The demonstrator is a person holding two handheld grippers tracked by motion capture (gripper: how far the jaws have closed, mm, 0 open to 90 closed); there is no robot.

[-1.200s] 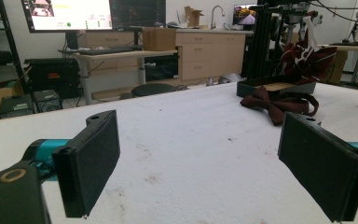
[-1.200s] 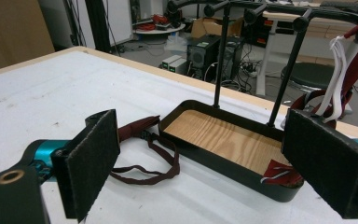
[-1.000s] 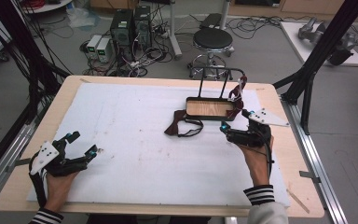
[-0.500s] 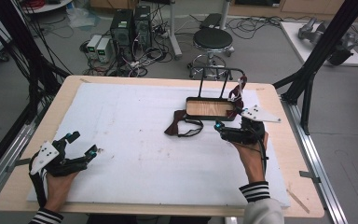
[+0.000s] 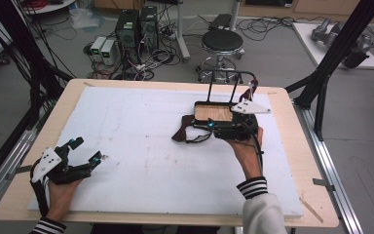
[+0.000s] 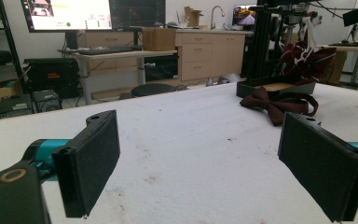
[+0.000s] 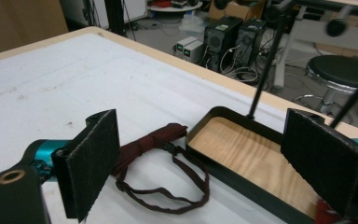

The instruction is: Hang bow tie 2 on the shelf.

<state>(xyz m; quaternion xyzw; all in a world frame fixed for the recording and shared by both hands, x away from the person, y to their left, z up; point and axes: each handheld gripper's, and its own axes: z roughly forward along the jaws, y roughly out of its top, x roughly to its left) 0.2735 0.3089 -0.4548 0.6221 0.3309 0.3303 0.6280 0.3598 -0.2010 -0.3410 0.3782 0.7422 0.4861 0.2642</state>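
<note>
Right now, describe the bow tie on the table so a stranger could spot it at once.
Find the black tray with a wooden floor at the white mat's far right. The dark red bow tie lies just left of it, its thin strap looped on the mat; no other fabric lies flat there.

right gripper [image 5: 209, 127]: moved left across the white mat from the tray's near right corner; now at the tray's near edge, just beside the bow tie
right gripper heading: turned from up-left to pointing left, at the bow tie [image 5: 184, 131]
grey plate [image 5: 251, 107]: shifted left with it, now over the tray [image 5: 213, 113]
right hand [image 5: 246, 148]: moved left with it
</note>
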